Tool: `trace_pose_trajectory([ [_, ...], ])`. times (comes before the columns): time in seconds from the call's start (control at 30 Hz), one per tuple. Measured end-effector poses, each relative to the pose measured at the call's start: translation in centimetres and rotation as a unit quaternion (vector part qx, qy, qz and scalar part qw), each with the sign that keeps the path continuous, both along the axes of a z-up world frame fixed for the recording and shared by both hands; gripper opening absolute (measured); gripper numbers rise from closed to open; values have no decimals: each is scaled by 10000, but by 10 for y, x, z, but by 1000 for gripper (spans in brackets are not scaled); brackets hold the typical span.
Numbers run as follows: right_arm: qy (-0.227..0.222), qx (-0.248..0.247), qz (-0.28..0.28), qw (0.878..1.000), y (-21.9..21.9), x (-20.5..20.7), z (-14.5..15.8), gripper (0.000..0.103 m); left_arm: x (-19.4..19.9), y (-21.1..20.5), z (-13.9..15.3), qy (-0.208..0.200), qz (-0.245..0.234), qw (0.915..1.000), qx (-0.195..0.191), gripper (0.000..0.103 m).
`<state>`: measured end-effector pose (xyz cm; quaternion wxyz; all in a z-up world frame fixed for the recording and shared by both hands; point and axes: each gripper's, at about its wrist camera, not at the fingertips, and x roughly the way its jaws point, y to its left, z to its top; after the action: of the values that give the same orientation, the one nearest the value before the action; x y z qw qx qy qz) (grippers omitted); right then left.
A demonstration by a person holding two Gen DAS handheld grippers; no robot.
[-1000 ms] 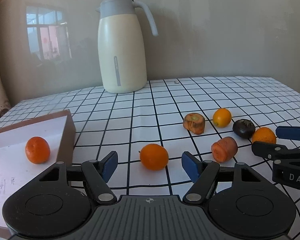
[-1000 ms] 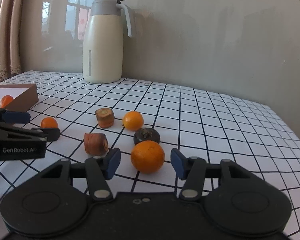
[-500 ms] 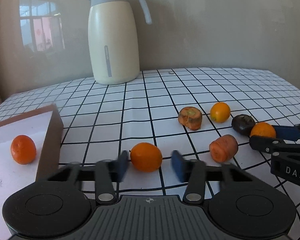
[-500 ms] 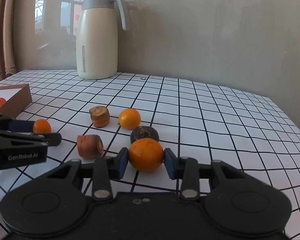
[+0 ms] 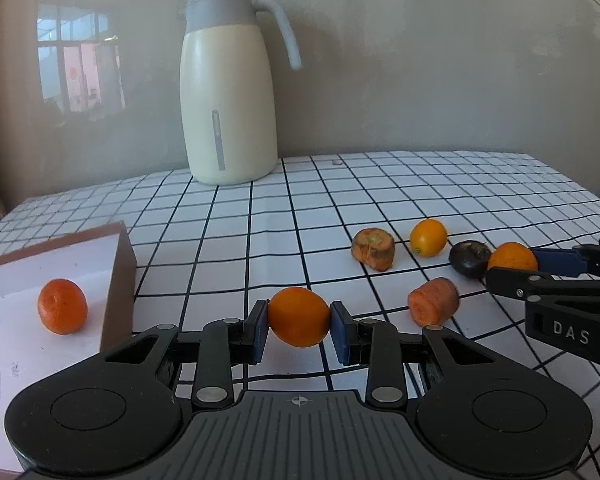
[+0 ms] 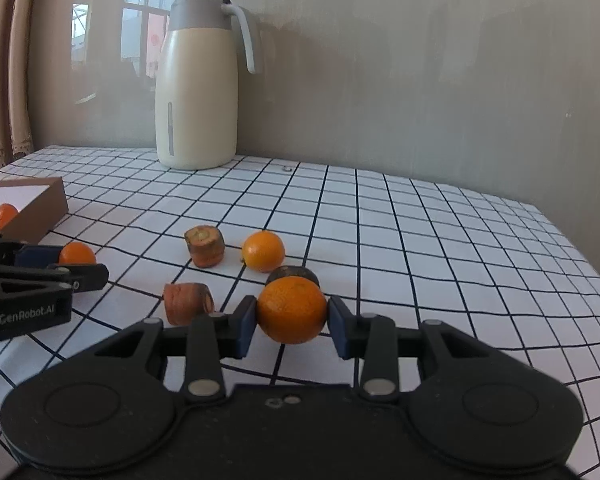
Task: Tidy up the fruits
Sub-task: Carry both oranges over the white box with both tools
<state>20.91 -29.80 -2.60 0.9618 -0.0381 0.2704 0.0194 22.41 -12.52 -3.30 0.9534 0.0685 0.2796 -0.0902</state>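
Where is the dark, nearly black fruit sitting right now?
The dark fruit lies on the checked tablecloth, right side of the left wrist view, against the orange in the right gripper.

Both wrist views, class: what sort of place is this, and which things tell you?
Probably a home dining or kitchen table: a grid-patterned tablecloth against a plain wall, a cream thermos jug, and a curtain beside window reflections.

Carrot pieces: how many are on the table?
2. One carrot chunk stands beside the loose orange; the other carrot chunk lies nearer the grippers. None seems hidden.
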Motion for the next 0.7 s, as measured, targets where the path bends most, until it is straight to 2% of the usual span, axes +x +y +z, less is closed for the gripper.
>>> trace_pose_trajectory([
  [0.3, -180, -65, 90, 9998, 7, -15, 15, 30, -25, 3, 21, -353, -85, 9993, -1, 33],
  [0.7, -410, -148, 196, 9989, 15, -41, 32, 30, -48, 21, 41, -587, 27, 9983, 55, 33],
])
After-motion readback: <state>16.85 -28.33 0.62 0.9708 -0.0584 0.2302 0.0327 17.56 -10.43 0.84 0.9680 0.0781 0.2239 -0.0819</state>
